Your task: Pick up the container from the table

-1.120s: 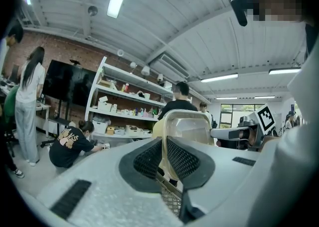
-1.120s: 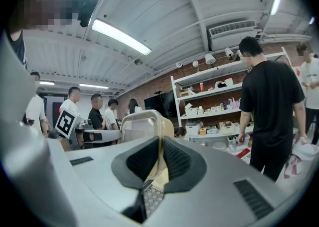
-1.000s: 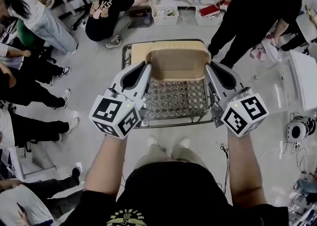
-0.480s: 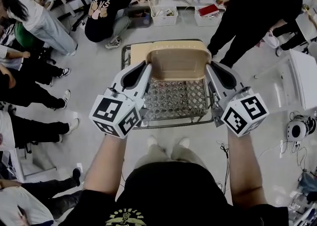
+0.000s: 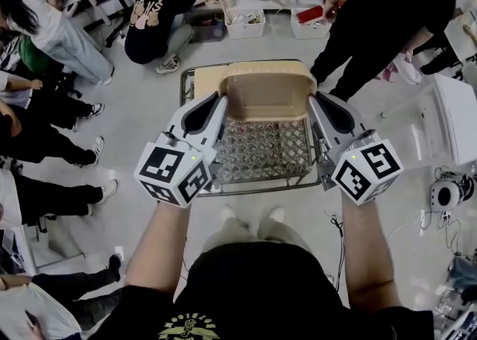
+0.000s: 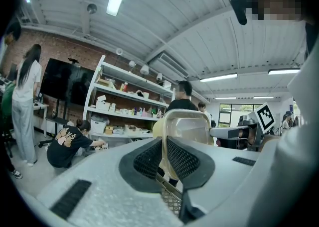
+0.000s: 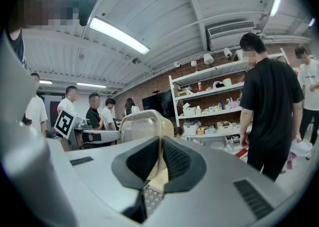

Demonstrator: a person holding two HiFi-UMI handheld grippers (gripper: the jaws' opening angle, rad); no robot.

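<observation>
Barely anything has moved since a second ago: both grippers and the container hold their places, and only the people at the back shuffle a little.

Reading matter first: the marker cubes point(image 5: 173, 174) point(image 5: 367, 172) show bold black-and-white square patterns, and the crouching person point(image 5: 158, 21) has a pale print on the back of a black shirt (too small to read).

The container point(image 5: 268, 92) is a beige plastic tub with rounded corners and a thick rim, and its walls look slightly see-through in the gripper views. It sits at the far edge of the wire-mesh tabletop point(image 5: 264, 152), between the two grippers. Whether its base touches the mesh I cannot tell.

The left gripper point(image 5: 220, 101) is clamped on the tub's left rim, with the thin wall pinched between its textured black pads point(image 6: 147, 159). The right gripper point(image 5: 316, 101) does the same on the right rim, jaws closed on the wall. Both point nearly level, away from the person.

Room to move: the near half of the mesh is bare right up to the near edge, and grey floor point(image 5: 149, 107) lies open off the left edge. Off the far right corner a standing person point(image 5: 387, 18) in black is close by. White bins point(image 5: 246, 25) line the shelf beyond the far edge.
</observation>
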